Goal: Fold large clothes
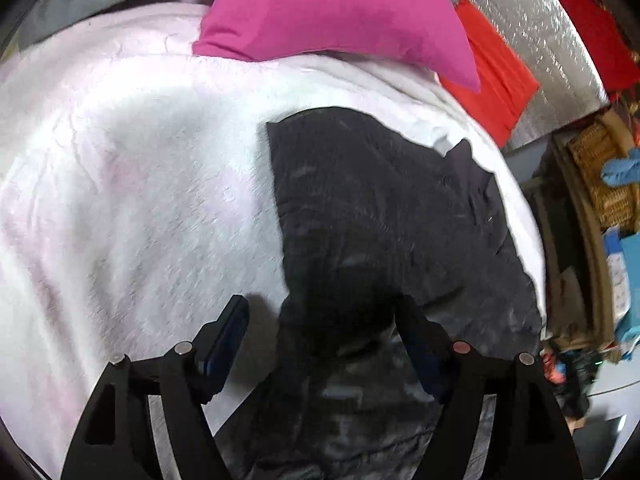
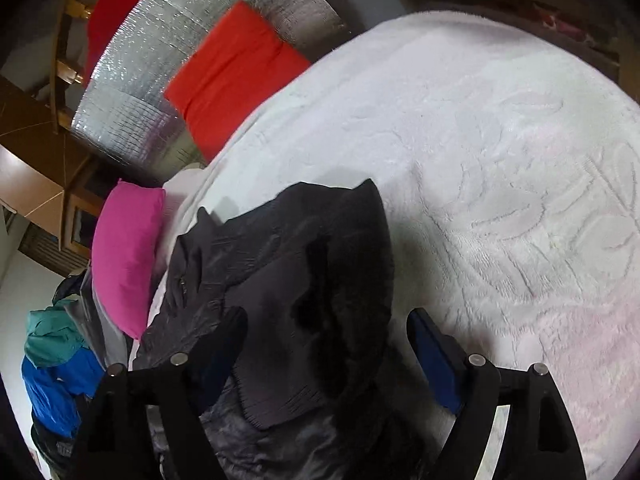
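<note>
White blanket (image 1: 140, 200) bears a black garment (image 1: 380, 208) (pink pillow (image 1: 328, 8) beyond), both grippers' jaws wide, empty.

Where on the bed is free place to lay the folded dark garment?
Free: the white blanket beside the dark garment, below the pink pillow. Crowded: the bed edge by the wicker basket and red cloth.

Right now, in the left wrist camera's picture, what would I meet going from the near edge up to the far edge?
Open left gripper → crumpled dark grey padded jacket → fluffy white-pink blanket → bright pink cushion.
</note>
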